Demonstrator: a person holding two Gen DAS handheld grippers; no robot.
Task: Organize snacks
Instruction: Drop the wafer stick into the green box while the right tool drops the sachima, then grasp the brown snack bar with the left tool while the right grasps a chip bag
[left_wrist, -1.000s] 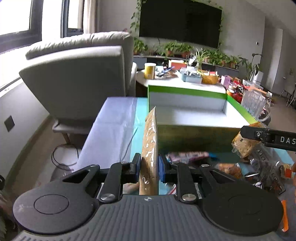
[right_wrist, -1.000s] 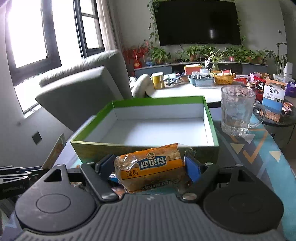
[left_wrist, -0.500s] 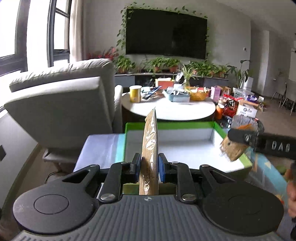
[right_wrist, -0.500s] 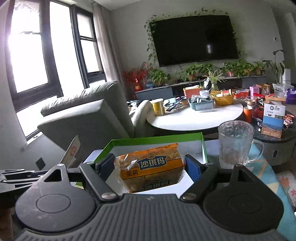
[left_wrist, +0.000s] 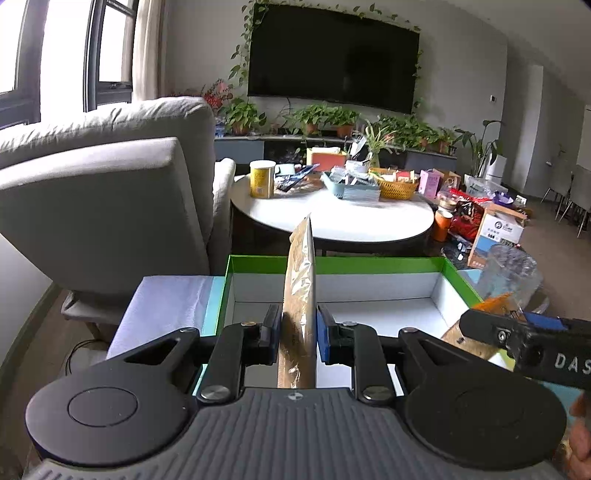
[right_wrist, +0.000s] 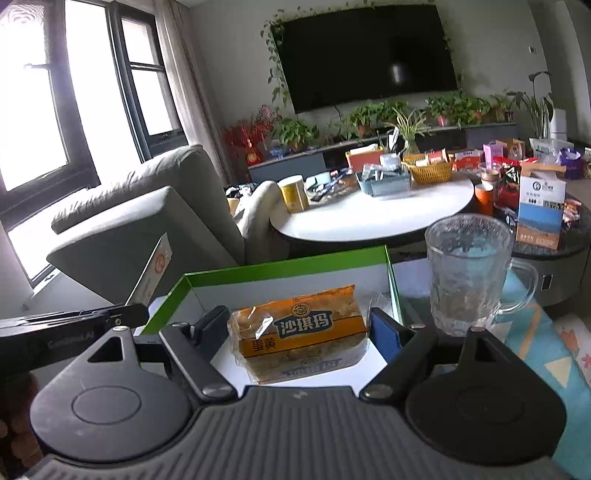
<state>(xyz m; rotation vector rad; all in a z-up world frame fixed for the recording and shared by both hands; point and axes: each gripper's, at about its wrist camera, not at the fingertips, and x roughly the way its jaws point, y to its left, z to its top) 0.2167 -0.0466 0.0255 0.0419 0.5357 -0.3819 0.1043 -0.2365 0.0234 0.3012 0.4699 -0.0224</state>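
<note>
From my left wrist camera, my left hand-held gripper (left_wrist: 298, 334) is pinching a thin, flat snack packet (left_wrist: 300, 295) edge-on, so it stands upright between the blue pads. The packet looks clear and crinkly, with brown contents. It sits over the near wall of an open green box (left_wrist: 332, 265) with a white inside, which I judge is where the snacks go. The box lies on a table (left_wrist: 166, 299) under a pale cloth, towards its far edge. My right hand-held gripper (left_wrist: 480, 326) shows at the right of this view, over the box's right side.

From my right wrist camera, the right hand-held gripper (right_wrist: 297, 332) is clamped across the width of a chunky orange-and-blue wrapped cake bar (right_wrist: 299, 330), label facing me, held above the box's white floor. A glass mug (right_wrist: 469, 280) stands just beside the box's right wall.

To do this well, I think I should lower each snack close to the box floor before letting go, keep the two apart, lay the thin packet flat, and stay clear of the mug.
</note>
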